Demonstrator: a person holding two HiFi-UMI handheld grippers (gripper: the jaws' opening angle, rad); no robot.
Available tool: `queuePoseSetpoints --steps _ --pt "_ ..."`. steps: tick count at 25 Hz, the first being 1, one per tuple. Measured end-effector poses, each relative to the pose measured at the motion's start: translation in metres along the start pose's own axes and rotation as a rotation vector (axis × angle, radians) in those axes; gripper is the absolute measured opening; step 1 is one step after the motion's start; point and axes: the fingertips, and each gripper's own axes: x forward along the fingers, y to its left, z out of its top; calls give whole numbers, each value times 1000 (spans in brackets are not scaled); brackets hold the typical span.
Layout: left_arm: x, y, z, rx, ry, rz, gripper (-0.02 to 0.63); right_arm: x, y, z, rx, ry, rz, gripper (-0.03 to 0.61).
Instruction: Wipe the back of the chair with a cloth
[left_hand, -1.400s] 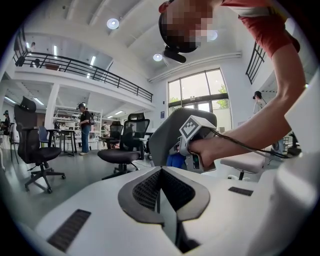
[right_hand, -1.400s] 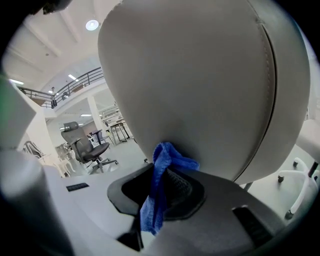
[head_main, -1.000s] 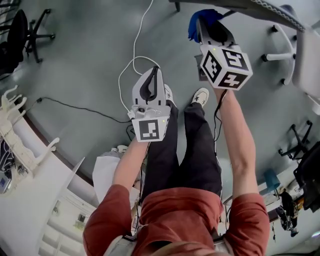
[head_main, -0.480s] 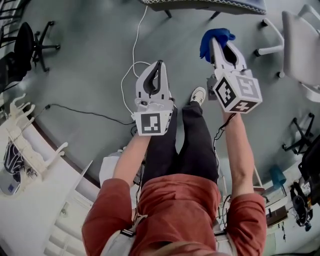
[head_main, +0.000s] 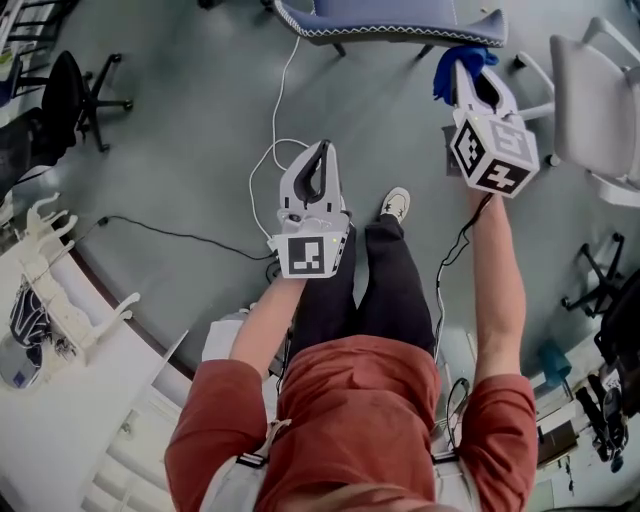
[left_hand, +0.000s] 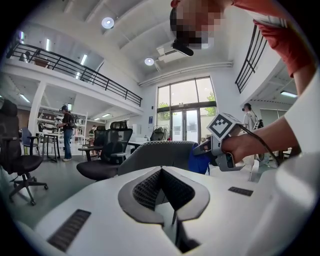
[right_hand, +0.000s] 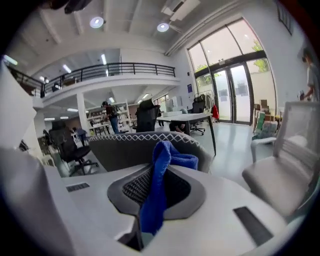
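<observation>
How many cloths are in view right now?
1. The blue terry cloth is pinched in the right gripper, near the grey chair back. The left gripper is shut on nothing. Others may be hidden.

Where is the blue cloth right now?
In the head view the blue cloth is at the upper right, clamped in the right tongs, close beside the right end of the chair back.

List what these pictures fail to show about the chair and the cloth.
Most of the chair: cut off by the head view's top edge.
Its back's lower part: hidden behind the right tool in the right gripper view.
Whether the cloth touches the chair: no view settles it.
</observation>
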Motion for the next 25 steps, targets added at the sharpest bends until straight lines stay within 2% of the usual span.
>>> queuePoseSetpoints --steps 3,8,14,18,21,25 --pt "-4 3 5 3 14 -1 14 7 -15 6 -44 33 -47 57" --pt "-9 8 5 1 24 7 14 13 -17 6 -108 45 -51 57" --pt "-12 16 4 -1 35 18 14 14 -12 3 -24 46 -47 57" --pt "-15 24 8 -24 32 23 14 16 6 5 -21 51 -36 57" --pt "-20 32 16 2 12 30 14 15 23 7 2 49 -18 57" --pt "-31 40 19 -37 31 58 14 17 50 9 -6 59 10 57"
